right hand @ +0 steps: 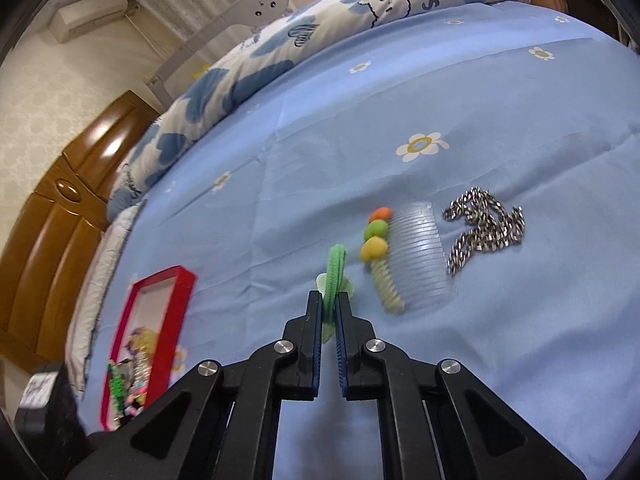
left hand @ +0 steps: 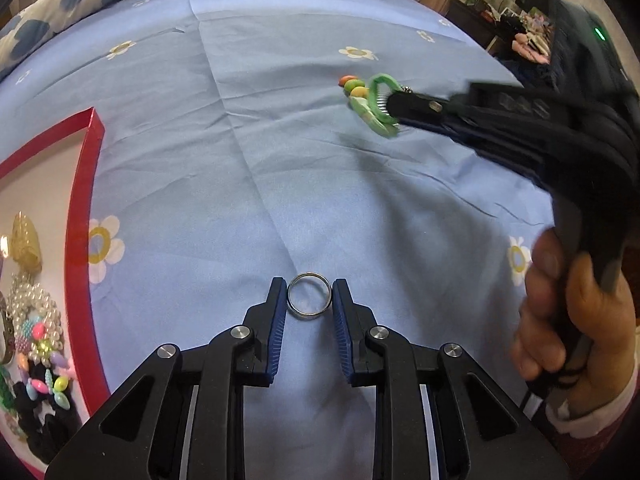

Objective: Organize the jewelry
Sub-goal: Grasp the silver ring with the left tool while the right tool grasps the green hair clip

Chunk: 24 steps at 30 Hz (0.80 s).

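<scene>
A silver ring (left hand: pixel 309 295) lies on the blue sheet between the fingers of my left gripper (left hand: pixel 309 294); the jaws stand just beside it, apart. My right gripper (right hand: pixel 329 307) is shut on a green hair clip (right hand: pixel 335 270) and holds it above the sheet; it also shows in the left wrist view (left hand: pixel 380 98). A clear comb with coloured beads (right hand: pixel 404 256) and a silver chain (right hand: pixel 484 228) lie on the sheet ahead of it. A red box (left hand: pixel 82 216) at the left holds pearls and several bead pieces; it also shows in the right wrist view (right hand: pixel 160 304).
A flowered blue bed sheet (left hand: pixel 320 168) covers the work area. A folded cloud-print quilt (right hand: pixel 280 56) lies along the far side. A wooden cabinet (right hand: pixel 60 208) stands beyond the bed. The person's right hand (left hand: pixel 576 320) is at the right.
</scene>
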Each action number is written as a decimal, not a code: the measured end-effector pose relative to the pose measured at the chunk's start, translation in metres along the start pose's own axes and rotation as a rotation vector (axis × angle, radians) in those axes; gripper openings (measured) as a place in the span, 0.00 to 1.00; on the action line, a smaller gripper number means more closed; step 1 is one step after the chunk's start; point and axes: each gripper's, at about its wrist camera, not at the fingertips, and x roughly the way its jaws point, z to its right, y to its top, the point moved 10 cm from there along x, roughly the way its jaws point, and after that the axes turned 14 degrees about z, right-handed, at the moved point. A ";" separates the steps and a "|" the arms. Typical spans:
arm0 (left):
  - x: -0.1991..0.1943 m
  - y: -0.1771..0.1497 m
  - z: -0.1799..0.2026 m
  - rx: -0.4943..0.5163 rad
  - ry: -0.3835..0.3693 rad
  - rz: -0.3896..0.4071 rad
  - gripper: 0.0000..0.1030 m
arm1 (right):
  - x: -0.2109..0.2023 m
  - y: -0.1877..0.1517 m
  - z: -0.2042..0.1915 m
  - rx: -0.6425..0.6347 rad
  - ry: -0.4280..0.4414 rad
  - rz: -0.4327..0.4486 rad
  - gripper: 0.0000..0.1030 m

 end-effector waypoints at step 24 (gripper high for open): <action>-0.060 0.016 -0.034 -0.082 0.016 0.106 0.20 | -0.073 -0.058 -0.031 0.110 0.074 -0.003 0.06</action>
